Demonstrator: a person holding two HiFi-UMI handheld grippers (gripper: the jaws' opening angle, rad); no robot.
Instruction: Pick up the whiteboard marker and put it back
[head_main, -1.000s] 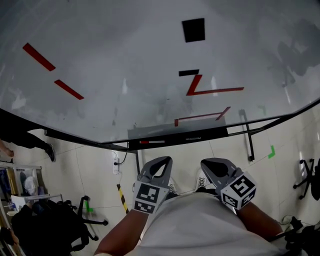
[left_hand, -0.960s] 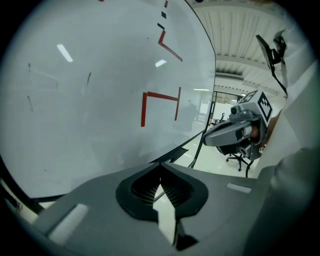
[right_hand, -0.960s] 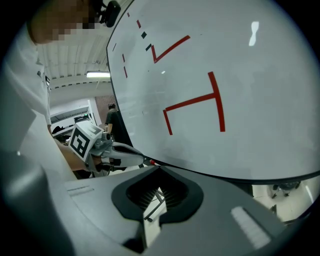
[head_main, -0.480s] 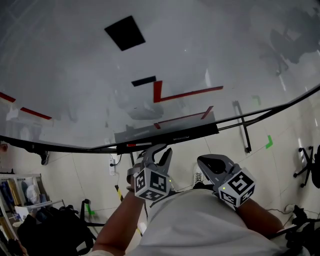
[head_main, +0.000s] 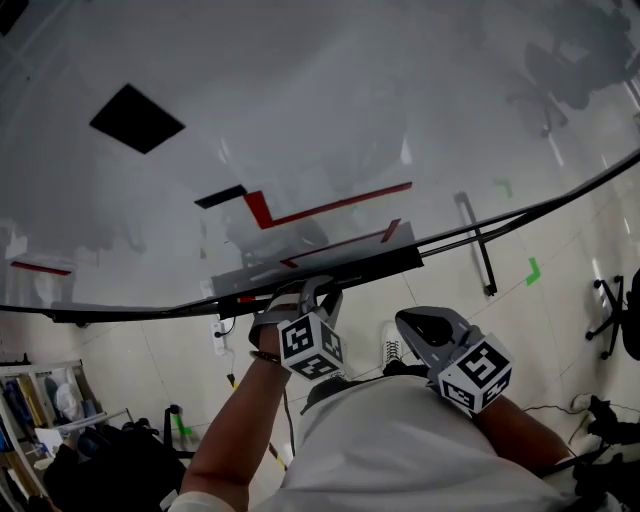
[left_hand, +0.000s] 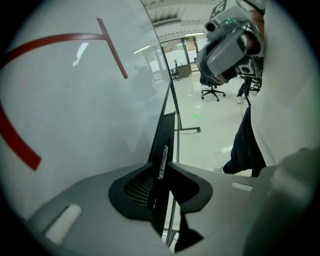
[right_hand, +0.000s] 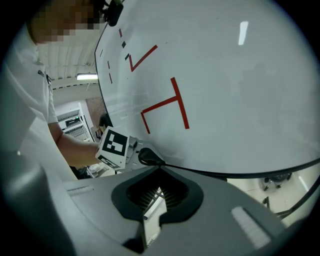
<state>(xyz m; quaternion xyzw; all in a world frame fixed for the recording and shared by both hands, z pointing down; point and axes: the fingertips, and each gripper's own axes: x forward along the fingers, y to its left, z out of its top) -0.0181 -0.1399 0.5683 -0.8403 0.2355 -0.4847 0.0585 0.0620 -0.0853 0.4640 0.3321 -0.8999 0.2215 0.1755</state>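
left hand-held gripper (head_main: 308, 289) reached the tray (head_main: 372, 266), jaws barely parted astride its edge; right hand-held gripper (head_main: 412, 322) clenched

Bare tan forearms (head_main: 235, 430) run from a white short-sleeved shirt (head_main: 400, 450) behind the grey left hand-held gripper (head_main: 306, 292) and right hand-held gripper (head_main: 422, 326), each bearing a black-and-white square-patterned marker cube (head_main: 312, 348).

whiteboard (head_main: 330, 90): 1 | tray (head_main: 372, 266): 1 | marker (head_main: 246, 299): 1 | black square (head_main: 137, 118): 1 | black bar (head_main: 221, 196): 1 | left tongs (head_main: 313, 293) + right tongs (head_main: 416, 324): 2
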